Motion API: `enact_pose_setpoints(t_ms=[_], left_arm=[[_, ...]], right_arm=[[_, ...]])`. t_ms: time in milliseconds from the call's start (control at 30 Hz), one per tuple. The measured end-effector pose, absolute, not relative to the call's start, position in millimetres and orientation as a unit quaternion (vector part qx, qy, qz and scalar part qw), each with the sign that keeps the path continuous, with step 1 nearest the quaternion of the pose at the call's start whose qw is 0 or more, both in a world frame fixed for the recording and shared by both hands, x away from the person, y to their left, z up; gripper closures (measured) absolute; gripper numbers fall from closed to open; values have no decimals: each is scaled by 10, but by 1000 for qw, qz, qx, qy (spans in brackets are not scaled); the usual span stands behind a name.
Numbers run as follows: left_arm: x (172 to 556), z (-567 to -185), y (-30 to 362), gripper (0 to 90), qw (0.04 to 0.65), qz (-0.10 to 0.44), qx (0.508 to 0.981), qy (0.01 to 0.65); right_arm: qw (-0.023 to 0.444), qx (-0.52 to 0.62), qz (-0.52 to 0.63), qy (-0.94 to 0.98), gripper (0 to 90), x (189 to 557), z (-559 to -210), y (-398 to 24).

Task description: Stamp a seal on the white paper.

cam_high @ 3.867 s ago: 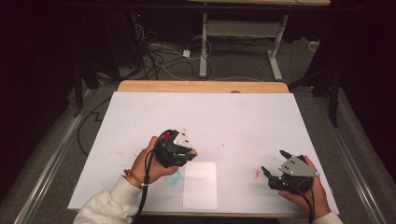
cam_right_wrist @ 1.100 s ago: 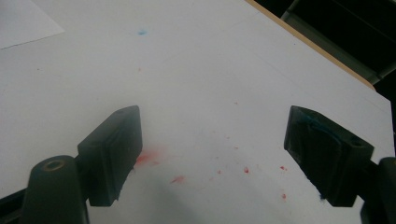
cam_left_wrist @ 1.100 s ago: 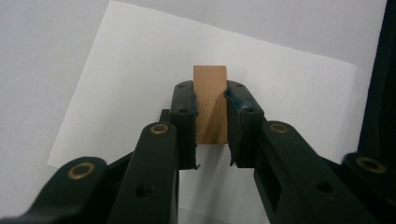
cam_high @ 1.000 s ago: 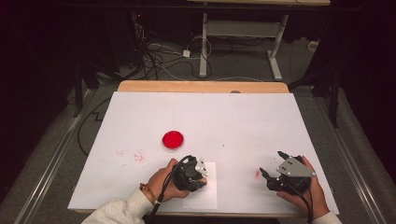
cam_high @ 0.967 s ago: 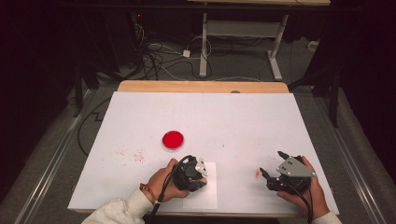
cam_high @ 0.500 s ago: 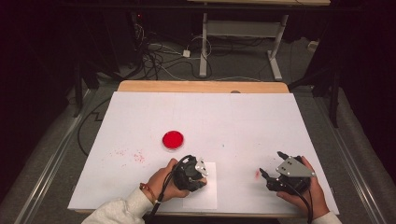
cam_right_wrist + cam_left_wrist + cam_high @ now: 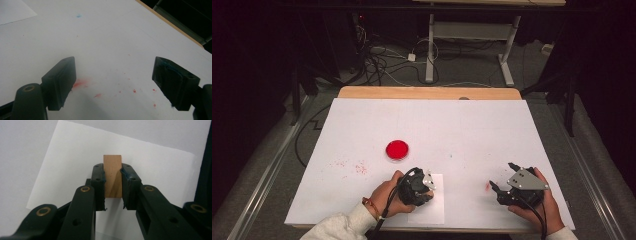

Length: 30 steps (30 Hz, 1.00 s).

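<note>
Wooden block (image 7: 112, 176) (smooth, rectangular) clamped in left tongs (image 7: 112, 187).

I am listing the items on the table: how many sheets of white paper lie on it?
1. The sheet of white paper lies near the front edge of the table, under the left gripper, which holds a wooden block above it.

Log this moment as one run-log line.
left gripper: shut on wooden block, over paper sheet | right gripper: open | red dish: untouched
</note>
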<state>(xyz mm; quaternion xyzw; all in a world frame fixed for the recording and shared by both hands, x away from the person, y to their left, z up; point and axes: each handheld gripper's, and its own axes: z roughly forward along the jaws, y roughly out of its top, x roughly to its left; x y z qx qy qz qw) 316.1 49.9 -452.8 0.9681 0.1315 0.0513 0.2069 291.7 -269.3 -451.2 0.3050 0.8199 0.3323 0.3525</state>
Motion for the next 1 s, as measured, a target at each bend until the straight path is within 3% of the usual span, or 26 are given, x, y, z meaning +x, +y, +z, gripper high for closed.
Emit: enact_pose_setpoints(t_ms=[300,1000], left_arm=[[3199,-4307,609,737,247,62,955,150],[3368,-4178,901,737,255,88,944,193]], right_arm=[[354,307,334,818,196,2917,-4503,-2708],[353,307,332,819,198,2949,-4509,-2700]])
